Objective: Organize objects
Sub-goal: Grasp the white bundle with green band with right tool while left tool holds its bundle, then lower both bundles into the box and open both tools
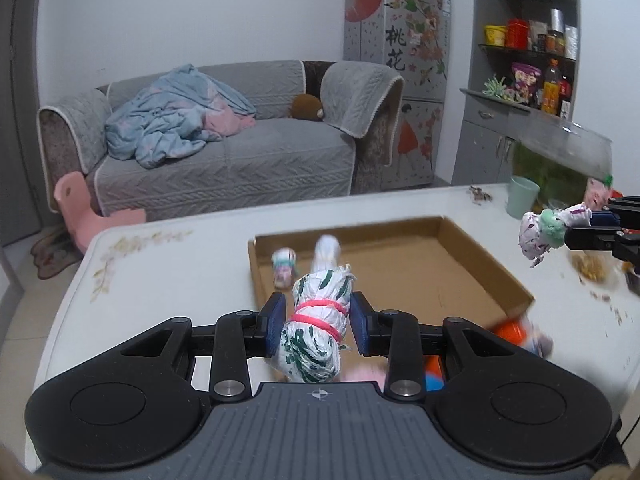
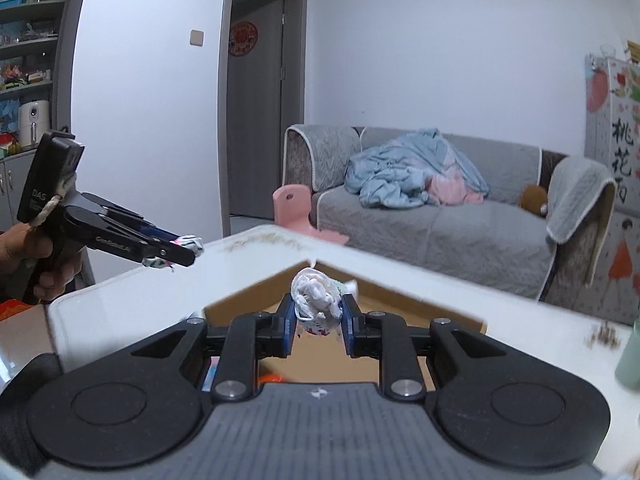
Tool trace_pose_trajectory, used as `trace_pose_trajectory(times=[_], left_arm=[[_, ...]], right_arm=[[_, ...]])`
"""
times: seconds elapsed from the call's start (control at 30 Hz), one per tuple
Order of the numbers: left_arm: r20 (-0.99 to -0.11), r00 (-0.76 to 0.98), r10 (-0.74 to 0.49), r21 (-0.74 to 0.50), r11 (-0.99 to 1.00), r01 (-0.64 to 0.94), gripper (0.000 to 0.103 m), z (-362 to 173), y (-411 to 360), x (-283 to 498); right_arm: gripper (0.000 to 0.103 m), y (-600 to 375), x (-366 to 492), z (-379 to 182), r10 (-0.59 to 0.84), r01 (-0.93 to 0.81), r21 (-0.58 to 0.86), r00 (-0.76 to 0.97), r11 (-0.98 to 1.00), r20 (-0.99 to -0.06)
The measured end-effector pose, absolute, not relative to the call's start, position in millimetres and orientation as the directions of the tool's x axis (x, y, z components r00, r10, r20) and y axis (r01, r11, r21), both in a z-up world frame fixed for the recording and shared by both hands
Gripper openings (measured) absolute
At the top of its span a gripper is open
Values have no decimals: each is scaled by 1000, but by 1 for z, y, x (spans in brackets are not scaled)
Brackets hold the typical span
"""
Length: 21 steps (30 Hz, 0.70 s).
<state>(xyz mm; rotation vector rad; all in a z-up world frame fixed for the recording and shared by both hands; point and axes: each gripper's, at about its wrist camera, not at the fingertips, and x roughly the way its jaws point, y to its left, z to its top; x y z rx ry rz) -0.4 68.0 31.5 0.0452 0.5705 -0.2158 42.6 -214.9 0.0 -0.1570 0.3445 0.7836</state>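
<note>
green-print bundle (image 1: 316, 328) clamped; cardboard tray (image 1: 472, 256) beyond; cup (image 1: 522, 197) far-right

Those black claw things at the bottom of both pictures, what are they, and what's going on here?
They are handheld grippers, one in each of a person's hands, each carrying a camera that looks out along its two fingers. One picture comes from the left gripper, the other from the right gripper.

The left one is clamped on a white-and-green rolled bag tied with a pink band. The right one holds a white-and-purple bundle.

Below them is a white table with an open cardboard tray; a small rolled bundle already lies inside. A pale green cup stands at the table's far edge.
</note>
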Motion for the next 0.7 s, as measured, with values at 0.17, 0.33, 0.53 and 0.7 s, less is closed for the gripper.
trace_pose_trajectory(times=[0.17,0.33,0.53,0.7], left_arm=[[-569,793,-216,-55,973,226,41,32,60,44],[-606,753,-256,-58,958,279,41,18,31,82],[-662,688,-296,-38,931,364,41,-16,-13,134],[-716,660,-227,66,920,387,41,-54,-34,170]], right_arm=[[21,-195,86,4,658,-720,-37,653,693,-374],[21,-179,119,-5,644,-715,-47,653,697,-399],[21,-172,150,-18,622,-707,-45,649,706,-439],[21,-164,171,-31,611,-706,-26,631,708,-479]])
